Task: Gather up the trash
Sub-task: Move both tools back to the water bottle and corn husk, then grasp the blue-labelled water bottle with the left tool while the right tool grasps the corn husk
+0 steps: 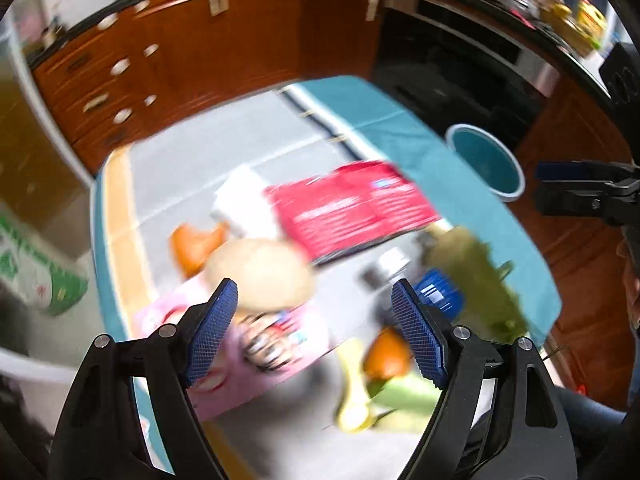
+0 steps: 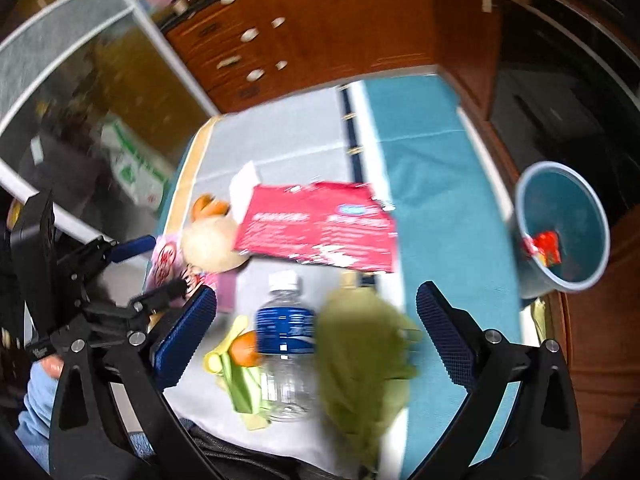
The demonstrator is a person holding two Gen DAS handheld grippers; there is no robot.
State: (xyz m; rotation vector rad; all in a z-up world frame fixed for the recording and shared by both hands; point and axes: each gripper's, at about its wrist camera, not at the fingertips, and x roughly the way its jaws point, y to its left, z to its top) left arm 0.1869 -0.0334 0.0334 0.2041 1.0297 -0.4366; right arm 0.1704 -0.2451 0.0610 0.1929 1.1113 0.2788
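Trash lies on a table under a grey and teal cloth (image 2: 424, 184). It includes a red packet (image 2: 316, 228), a clear water bottle (image 2: 286, 340) with a blue label, a crumpled green piece (image 2: 360, 352), a beige round lump (image 2: 210, 244), a pink packet (image 1: 240, 356) and orange and yellow peels (image 2: 240, 356). A teal bin (image 2: 560, 228) at the right holds a red wrapper (image 2: 546, 248). My right gripper (image 2: 316, 338) hangs open above the bottle and the green piece. My left gripper (image 1: 316, 332) hangs open over the pink packet and the beige lump (image 1: 260, 272). Neither holds anything.
A white box (image 2: 248, 176) lies behind the red packet. Wooden cabinets (image 2: 320, 28) and a dark oven (image 1: 452, 68) stand beyond the table. A green and white carton (image 2: 136, 164) is on the floor at the left. The views are blurred.
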